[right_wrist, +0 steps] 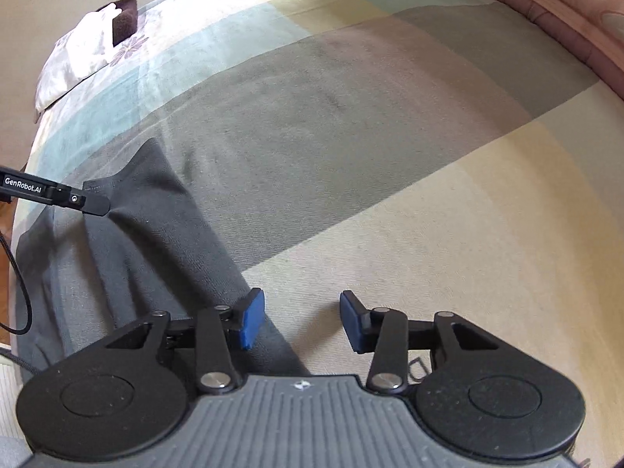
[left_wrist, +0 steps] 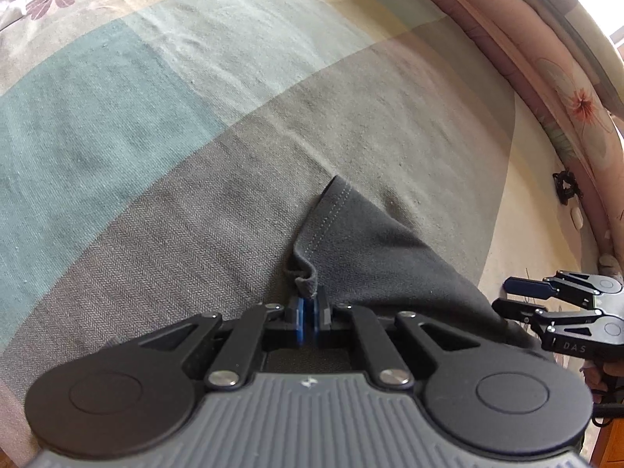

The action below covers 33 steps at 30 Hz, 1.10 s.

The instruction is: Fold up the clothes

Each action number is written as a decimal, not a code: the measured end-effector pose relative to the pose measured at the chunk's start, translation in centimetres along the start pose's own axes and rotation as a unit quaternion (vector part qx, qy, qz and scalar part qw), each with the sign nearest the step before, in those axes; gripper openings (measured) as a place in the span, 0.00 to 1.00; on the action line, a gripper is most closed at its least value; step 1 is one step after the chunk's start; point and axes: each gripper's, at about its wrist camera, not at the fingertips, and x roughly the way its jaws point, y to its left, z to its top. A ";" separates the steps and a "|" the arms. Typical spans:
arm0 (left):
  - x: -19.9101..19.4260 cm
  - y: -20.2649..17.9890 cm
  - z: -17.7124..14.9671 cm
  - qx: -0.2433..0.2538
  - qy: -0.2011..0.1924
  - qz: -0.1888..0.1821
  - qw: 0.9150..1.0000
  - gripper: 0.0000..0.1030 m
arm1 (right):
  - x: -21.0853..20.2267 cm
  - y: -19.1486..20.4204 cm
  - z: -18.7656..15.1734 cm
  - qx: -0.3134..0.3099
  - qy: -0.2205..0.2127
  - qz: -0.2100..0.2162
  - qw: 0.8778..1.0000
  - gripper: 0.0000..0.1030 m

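A dark grey garment (left_wrist: 390, 253) lies spread on the bed. My left gripper (left_wrist: 310, 312) is shut on a bunched corner of its stitched hem, and the cloth rises in a fold from the blue pads. In the right wrist view the same left gripper (right_wrist: 97, 206) pinches the garment (right_wrist: 148, 234) at the far left. My right gripper (right_wrist: 302, 321) hangs low over the garment's near right edge with its jaws apart; its left pad is over the cloth, its right pad over the sheet, and neither presses on anything. The right gripper (left_wrist: 518, 298) also shows at the right edge of the left wrist view.
The bed sheet (right_wrist: 390, 156) has wide teal, grey and cream blocks. A flowered pillow (right_wrist: 78, 62) lies at the far left corner. A pink flowered quilt (left_wrist: 577, 109) runs along the right side, with a small black object (left_wrist: 565, 187) beside it. A black cable (right_wrist: 19, 292) hangs at the left.
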 end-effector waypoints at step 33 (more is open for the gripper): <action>0.3 -2.5 0.2 0.146 -0.004 0.035 0.989 0.03 | -0.4 -3.3 0.8 0.081 -0.013 0.104 0.991 0.35</action>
